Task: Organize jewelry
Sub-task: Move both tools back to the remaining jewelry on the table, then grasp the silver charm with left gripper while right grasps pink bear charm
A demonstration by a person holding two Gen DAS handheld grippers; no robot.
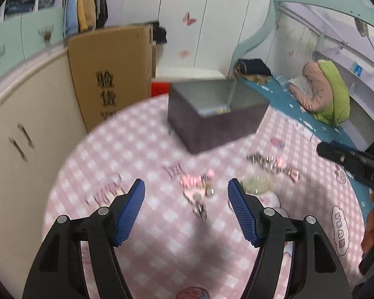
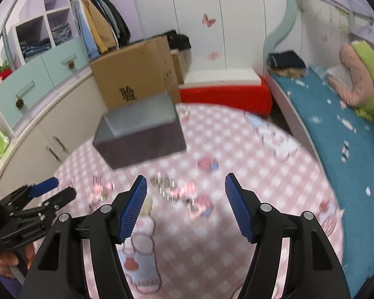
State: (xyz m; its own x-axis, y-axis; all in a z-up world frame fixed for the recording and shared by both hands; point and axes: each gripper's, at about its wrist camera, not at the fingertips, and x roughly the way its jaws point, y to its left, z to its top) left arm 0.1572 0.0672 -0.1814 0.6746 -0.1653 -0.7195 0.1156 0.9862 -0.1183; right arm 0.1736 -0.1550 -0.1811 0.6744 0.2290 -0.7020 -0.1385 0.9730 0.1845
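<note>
Blurred jewelry lies scattered on a pink checked cloth (image 1: 147, 249). In the left wrist view, pink beads and small metal rings (image 1: 199, 186) lie just beyond my left gripper (image 1: 186, 181), which is open with nothing between its blue pads. Right of them are a pale round bangle (image 1: 256, 184) and a shiny cluster (image 1: 269, 162). A dark grey box (image 1: 212, 122) stands open farther back. In the right wrist view, my right gripper (image 2: 185, 176) is open and holds nothing, above a pile of jewelry (image 2: 177, 191). The box (image 2: 139, 134) is at the back left, and the left gripper (image 2: 59, 186) is at the left.
One black finger (image 1: 336, 153) of my right gripper enters the left wrist view at the right. A cardboard carton (image 2: 134, 74) and cream cabinets (image 2: 49, 129) stand behind the cloth. A bed with a teal sheet (image 2: 336, 129) runs along the right. Clear round containers (image 2: 276, 139) lie at the cloth's far right.
</note>
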